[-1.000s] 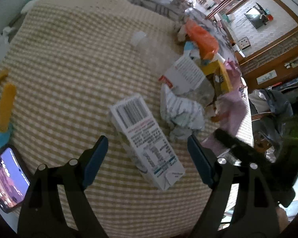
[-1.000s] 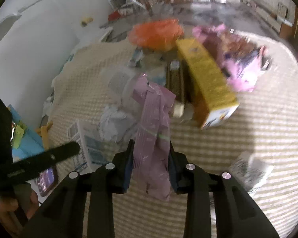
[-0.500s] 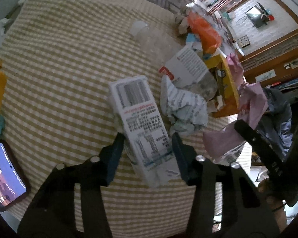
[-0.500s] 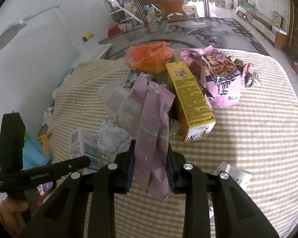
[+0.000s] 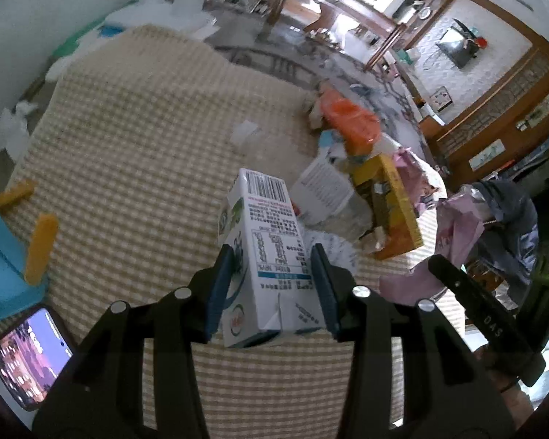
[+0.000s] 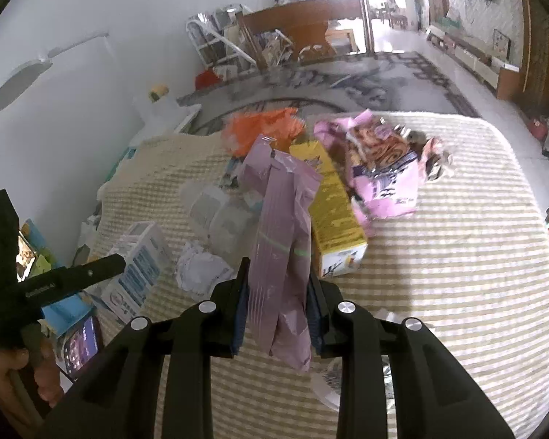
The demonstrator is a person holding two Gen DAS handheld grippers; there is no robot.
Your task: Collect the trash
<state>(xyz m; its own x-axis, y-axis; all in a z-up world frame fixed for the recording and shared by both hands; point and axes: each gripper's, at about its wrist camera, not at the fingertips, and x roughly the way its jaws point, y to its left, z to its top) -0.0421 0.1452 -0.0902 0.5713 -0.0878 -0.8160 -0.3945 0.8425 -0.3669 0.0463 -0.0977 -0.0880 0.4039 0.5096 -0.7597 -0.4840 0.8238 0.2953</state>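
The left tongs [image 5: 271,285] are clamping the light, crushable milk carton [image 5: 265,248] across its stiffer lower sides, while the right tongs [image 6: 276,311] are pinching the limp, slippery pink bag [image 6: 280,241].

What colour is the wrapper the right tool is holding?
Pale purple-pink; the wrapper shows best in the right wrist view, clamped in the right tool.
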